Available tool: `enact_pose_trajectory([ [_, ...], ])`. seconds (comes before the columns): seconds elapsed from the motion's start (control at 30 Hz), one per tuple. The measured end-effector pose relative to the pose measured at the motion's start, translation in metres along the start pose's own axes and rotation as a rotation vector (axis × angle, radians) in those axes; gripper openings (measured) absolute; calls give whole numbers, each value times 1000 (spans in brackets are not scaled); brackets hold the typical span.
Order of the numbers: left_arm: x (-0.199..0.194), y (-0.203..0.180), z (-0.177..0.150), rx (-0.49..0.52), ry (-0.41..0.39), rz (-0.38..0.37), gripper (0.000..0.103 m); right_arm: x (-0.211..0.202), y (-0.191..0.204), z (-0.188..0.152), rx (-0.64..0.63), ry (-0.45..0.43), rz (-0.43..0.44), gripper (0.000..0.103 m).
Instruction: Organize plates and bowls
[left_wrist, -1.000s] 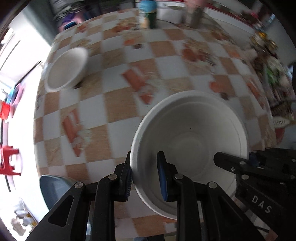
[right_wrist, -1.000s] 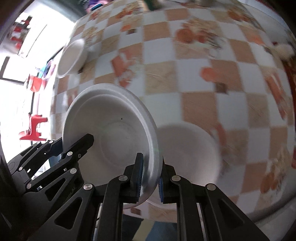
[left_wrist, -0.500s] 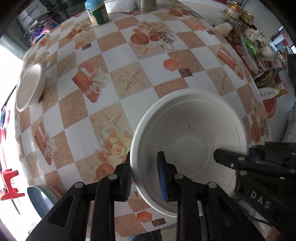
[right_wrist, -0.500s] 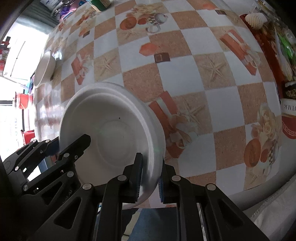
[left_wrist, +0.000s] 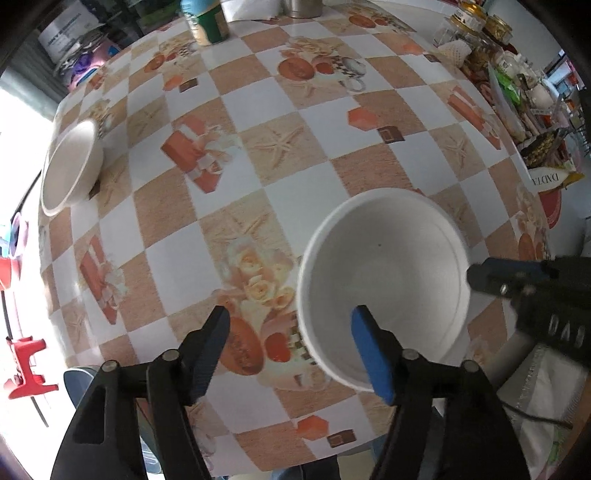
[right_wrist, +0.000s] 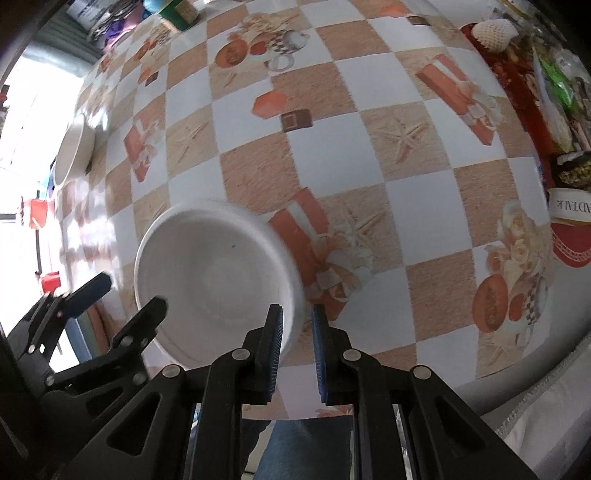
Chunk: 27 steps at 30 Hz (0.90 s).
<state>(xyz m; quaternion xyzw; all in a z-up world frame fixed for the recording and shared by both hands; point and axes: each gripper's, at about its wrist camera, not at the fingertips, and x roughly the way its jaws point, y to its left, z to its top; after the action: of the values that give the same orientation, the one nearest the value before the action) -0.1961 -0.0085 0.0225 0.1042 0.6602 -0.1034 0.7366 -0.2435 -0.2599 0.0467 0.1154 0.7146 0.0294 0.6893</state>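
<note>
Change: left tongs (left_wrist: 290, 334) have just been opening, releasing the bowl's (left_wrist: 384, 273) rim, which stands between their fingers.
Right tongs (right_wrist: 297, 332): clenched on the bowl's opposite rim.
Bowl: near the surface (left_wrist: 295, 192) front edge.
Second bowl (left_wrist: 70, 166): well apart, far left of the first.

Right gripper (left_wrist: 546, 295) body: white letters "DAS" are showing, upside down in the left wrist view.
Packet (right_wrist: 570, 208) at counter edge: dark lettering is appearing mirrored, roughly "DADTAK"; exact reading uncertain.
Box (left_wrist: 68, 29) far left: print is staying too small to read.
</note>
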Motion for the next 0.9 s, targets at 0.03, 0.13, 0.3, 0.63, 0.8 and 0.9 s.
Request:
enact_pose_trajectory([
  [0.03,0,4,-1,-7,2,-3,76,-1,-1,1,7,-5,-4,18],
  [0.13,-1,16,-5,-29,6,-10,78,-3,-1,4,22,-16,-10,55],
  [0.3,-2,37,-6,-94,14,-8,79,-11,15,13,-5,-50,1,73],
  [0.63,-27,100,13,-240,-45,0,79,-14,77,42,-93,-64,63,73],
  [0.8,-41,144,27,-305,-92,38,79,-17,117,61,-146,-79,99,73],
  [0.9,-44,184,36,-364,-118,88,79,-18,143,76,-185,-90,104,73],
])
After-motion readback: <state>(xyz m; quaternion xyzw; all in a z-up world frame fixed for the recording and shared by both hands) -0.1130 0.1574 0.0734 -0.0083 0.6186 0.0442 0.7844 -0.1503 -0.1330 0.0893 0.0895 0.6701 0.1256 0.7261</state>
